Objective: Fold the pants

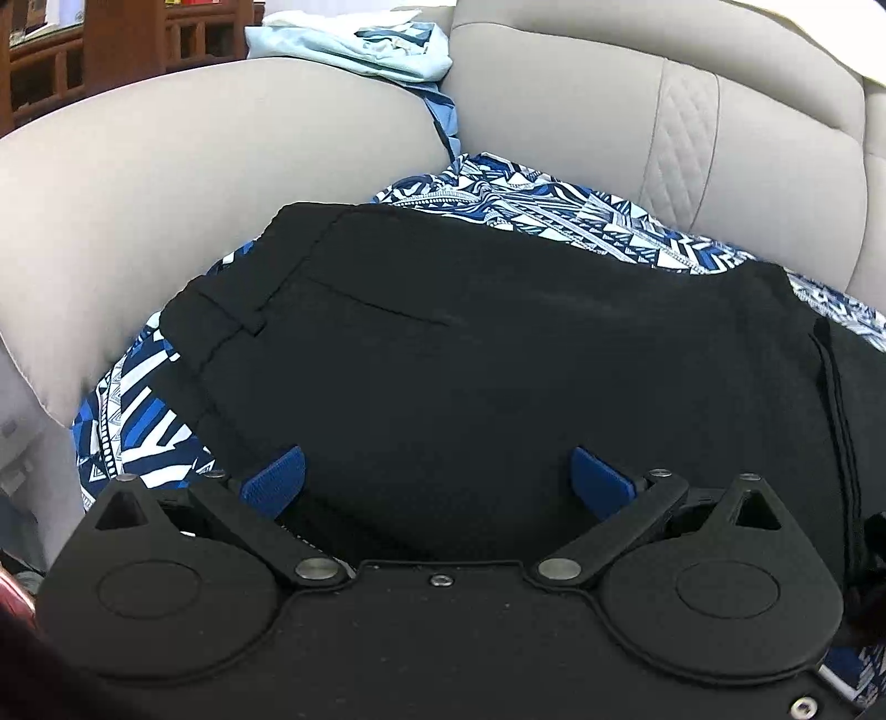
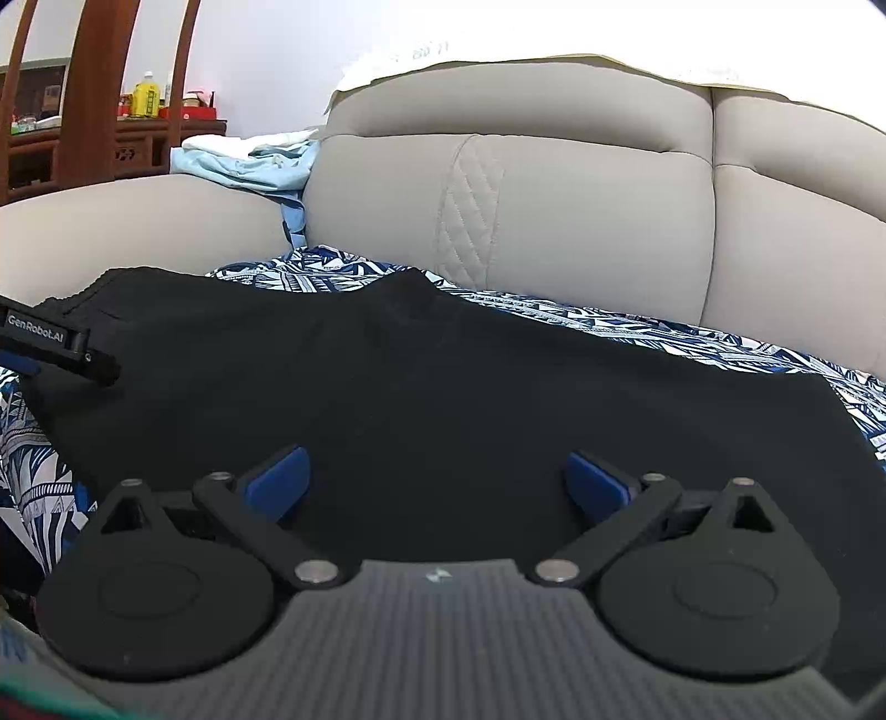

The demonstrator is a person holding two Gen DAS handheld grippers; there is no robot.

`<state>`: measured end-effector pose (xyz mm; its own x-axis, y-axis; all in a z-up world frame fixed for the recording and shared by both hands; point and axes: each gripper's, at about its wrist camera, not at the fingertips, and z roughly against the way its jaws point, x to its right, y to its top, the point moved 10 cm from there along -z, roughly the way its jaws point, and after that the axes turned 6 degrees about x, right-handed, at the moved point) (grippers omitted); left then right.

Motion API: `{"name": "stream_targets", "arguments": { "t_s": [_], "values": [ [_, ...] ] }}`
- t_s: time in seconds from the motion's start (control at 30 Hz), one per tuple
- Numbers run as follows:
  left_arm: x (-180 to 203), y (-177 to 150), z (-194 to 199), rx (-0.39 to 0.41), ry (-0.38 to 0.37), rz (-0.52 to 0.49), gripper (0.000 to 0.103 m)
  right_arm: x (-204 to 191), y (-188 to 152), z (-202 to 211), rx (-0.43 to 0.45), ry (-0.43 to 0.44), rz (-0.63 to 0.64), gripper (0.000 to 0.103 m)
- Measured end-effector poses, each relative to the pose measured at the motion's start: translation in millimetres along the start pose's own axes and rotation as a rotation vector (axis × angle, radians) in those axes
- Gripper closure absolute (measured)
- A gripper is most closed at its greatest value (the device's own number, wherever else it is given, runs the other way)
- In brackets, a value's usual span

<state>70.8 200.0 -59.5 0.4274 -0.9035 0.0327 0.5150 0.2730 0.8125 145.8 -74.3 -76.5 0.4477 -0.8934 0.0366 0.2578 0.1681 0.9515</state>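
Observation:
Black pants (image 1: 470, 343) lie flat on a blue-and-white patterned cloth (image 1: 138, 421) on the sofa seat, waistband at the left. My left gripper (image 1: 437, 476) is open, its blue pads spread wide just above the near part of the pants, holding nothing. In the right wrist view the pants (image 2: 443, 376) spread across the seat, and my right gripper (image 2: 437, 476) is open and empty over their near edge. The left gripper's body (image 2: 61, 346) shows at the far left of the right wrist view, over the waistband end.
The beige sofa has an armrest (image 1: 194, 155) on the left and back cushions (image 2: 554, 210) behind. Light blue folded clothes (image 1: 376, 44) lie on the armrest's far end. Wooden furniture (image 2: 83, 138) with bottles stands beyond.

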Motion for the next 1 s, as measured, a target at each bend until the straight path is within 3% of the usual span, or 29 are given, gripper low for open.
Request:
{"name": "stream_targets", "arguments": {
  "t_s": [0.47,0.57,0.63,0.7,0.77,0.87,1.0],
  "values": [
    [4,0,-1,0.038,0.008,-0.004,0.0,0,0,0,0.0,-0.001,0.001,0.0],
    [0,2,1,0.013,0.011,0.015,0.001,0,0,1,0.001,-0.001,0.001,0.0],
    [-10,6,12,0.048,0.03,0.107,0.001,0,0,1,0.001,-0.001,0.001,0.0],
    [-20,11,25,0.119,-0.022,0.232,0.002,0,0,1,0.001,-0.001,0.001,0.0],
    [-32,10,32,0.137,-0.047,0.333,0.012,0,0,1,0.002,-0.001,0.002,0.0],
    [-52,7,34,0.151,-0.007,0.401,0.03,0,0,1,0.001,0.0,0.002,0.0],
    [-74,3,30,0.163,0.0,0.496,0.031,0,0,1,0.001,0.0,0.002,0.0]
  ]
}}
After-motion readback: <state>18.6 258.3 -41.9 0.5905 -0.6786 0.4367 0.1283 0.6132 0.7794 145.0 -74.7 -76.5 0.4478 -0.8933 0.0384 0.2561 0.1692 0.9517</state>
